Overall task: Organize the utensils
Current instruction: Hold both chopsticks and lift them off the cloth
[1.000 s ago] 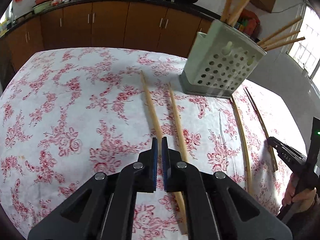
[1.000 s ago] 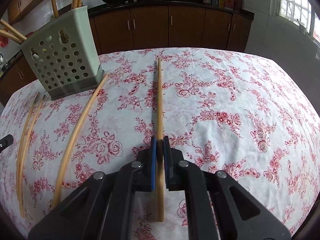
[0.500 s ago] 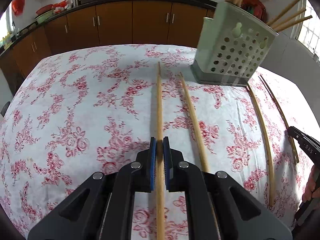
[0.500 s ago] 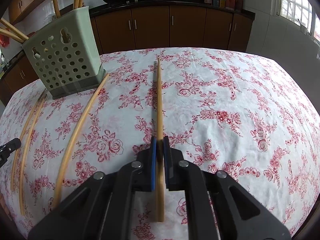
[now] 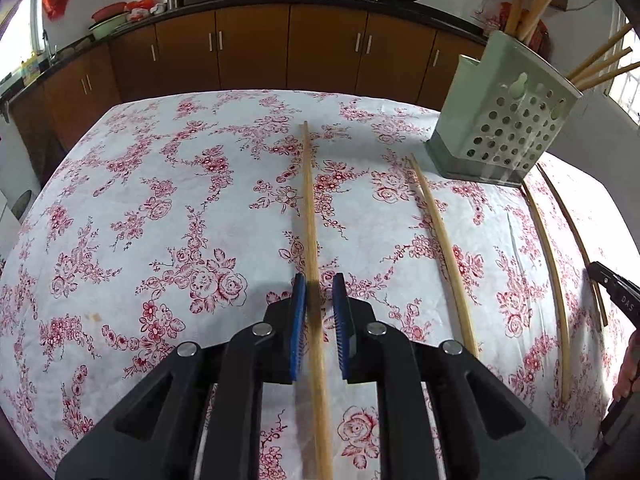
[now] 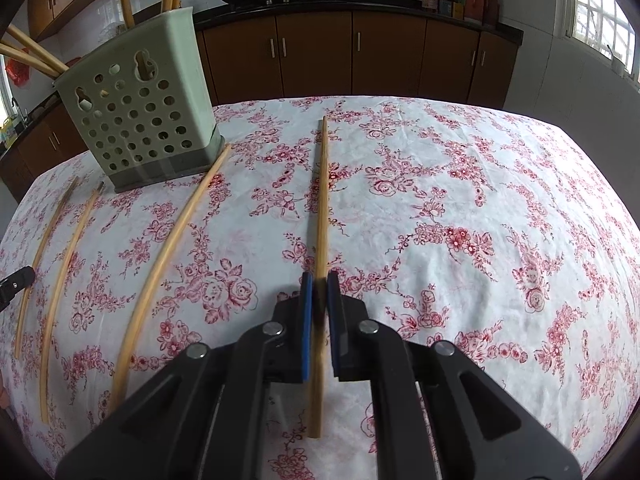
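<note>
Kitchen table under a floral cloth [image 5: 160, 200]. Left gripper [image 5: 319, 308] is opening, a chopstick [image 5: 310, 220] lying loose between its pads. Right gripper [image 6: 318, 304] pinches another chopstick [image 6: 322, 200]. Holder [image 6: 140, 108] stands nearby. Chopsticks look light, stiff, slippery; grip mid-shaft.

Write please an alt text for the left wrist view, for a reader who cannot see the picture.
The left gripper hangs over a flowered tablecloth with its jaws opening around a wooden chopstick lying between them. Three more chopsticks lie to the right, near a pale green perforated utensil holder with chopsticks standing in it.
</note>
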The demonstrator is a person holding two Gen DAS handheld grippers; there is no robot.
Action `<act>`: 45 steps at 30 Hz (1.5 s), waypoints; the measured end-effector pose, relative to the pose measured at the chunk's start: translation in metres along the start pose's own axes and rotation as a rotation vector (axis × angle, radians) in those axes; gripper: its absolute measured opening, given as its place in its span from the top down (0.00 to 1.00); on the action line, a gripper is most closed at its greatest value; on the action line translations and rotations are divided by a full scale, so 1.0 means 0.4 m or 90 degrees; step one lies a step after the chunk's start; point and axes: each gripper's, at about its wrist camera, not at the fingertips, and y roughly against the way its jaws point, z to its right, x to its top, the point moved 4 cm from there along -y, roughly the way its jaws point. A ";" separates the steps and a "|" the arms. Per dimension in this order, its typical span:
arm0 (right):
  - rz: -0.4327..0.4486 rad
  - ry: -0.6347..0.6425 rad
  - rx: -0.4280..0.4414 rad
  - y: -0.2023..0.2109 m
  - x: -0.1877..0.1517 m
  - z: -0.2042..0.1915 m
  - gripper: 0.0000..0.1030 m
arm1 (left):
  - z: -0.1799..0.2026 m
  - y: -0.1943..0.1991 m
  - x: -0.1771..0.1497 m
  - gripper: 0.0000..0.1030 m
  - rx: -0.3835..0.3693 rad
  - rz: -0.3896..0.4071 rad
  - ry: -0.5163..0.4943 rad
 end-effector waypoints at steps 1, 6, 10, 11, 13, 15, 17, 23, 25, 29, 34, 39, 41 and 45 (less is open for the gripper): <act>0.000 -0.004 0.002 0.001 -0.002 0.000 0.91 | 0.002 0.003 -0.006 0.84 0.001 0.005 -0.009; 0.001 0.003 -0.010 0.001 -0.008 -0.009 0.91 | -0.002 0.009 -0.006 0.83 -0.007 0.006 -0.004; 0.001 0.006 -0.015 0.001 -0.010 -0.019 0.91 | 0.001 0.008 -0.006 0.83 0.007 0.005 -0.015; 0.001 0.004 -0.012 0.001 -0.011 -0.020 0.91 | 0.004 0.008 -0.007 0.83 0.013 0.005 -0.020; 0.001 0.001 -0.009 0.001 -0.011 -0.018 0.91 | 0.010 0.006 -0.006 0.83 0.019 0.004 -0.025; 0.000 0.002 -0.010 0.001 -0.011 -0.017 0.91 | 0.010 0.006 -0.007 0.83 0.018 0.005 -0.024; 0.000 0.004 -0.012 0.001 -0.011 -0.018 0.91 | 0.006 0.006 -0.007 0.83 0.012 0.005 -0.019; 0.000 0.005 -0.013 0.001 -0.010 -0.016 0.91 | -0.001 0.009 -0.007 0.83 -0.002 0.006 -0.005; 0.000 0.006 -0.014 0.001 -0.010 -0.017 0.91 | -0.001 0.009 -0.007 0.83 -0.001 0.006 -0.006; 0.000 0.007 -0.015 0.000 -0.010 -0.014 0.91 | -0.002 0.010 -0.007 0.83 -0.003 0.006 -0.005; 0.000 0.006 -0.015 0.000 -0.010 -0.016 0.91 | -0.003 0.011 -0.008 0.83 0.001 0.006 -0.008; 0.000 0.004 -0.011 0.000 -0.010 -0.014 0.91 | 0.005 0.010 -0.008 0.83 0.009 0.005 -0.014; 0.000 0.004 -0.013 0.001 -0.011 -0.012 0.91 | 0.008 0.009 -0.008 0.83 0.013 0.005 -0.017; 0.000 -0.002 -0.014 0.013 -0.025 -0.008 0.91 | 0.006 0.017 -0.016 0.83 0.011 0.006 -0.004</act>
